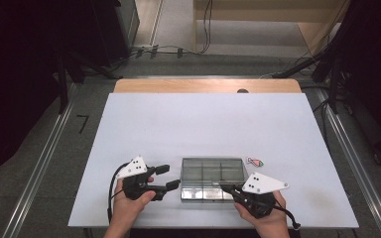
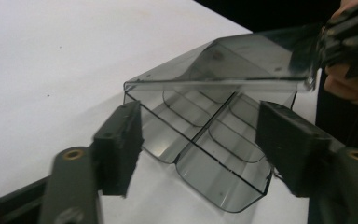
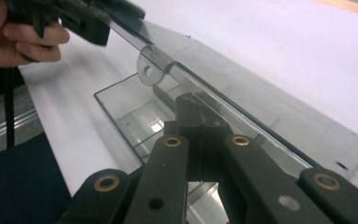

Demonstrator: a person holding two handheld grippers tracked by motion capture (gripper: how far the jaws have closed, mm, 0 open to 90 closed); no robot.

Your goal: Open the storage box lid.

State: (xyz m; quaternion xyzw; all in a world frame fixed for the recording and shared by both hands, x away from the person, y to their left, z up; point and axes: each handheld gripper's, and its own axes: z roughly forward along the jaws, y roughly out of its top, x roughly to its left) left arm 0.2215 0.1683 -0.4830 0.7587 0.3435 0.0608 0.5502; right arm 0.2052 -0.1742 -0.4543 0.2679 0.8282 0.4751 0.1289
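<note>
Your left gripper (image 1: 171,177) sits at the left end of the clear compartment box (image 1: 211,171), jaws spread to either side of its corner, pads not yet pressing; the box base lies flat near the table's (image 1: 203,124) front edge. Over to your right gripper (image 1: 226,188): jaws pinched tight on the front edge of the smoky lid (image 2: 242,56), which tilts up off the base. Just right of the box lies a small pink fish sticker (image 1: 254,161).

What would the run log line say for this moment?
box: on table, lid partly raised | right gripper: shut on lid edge | left gripper: open, jaws flanking box end
</note>
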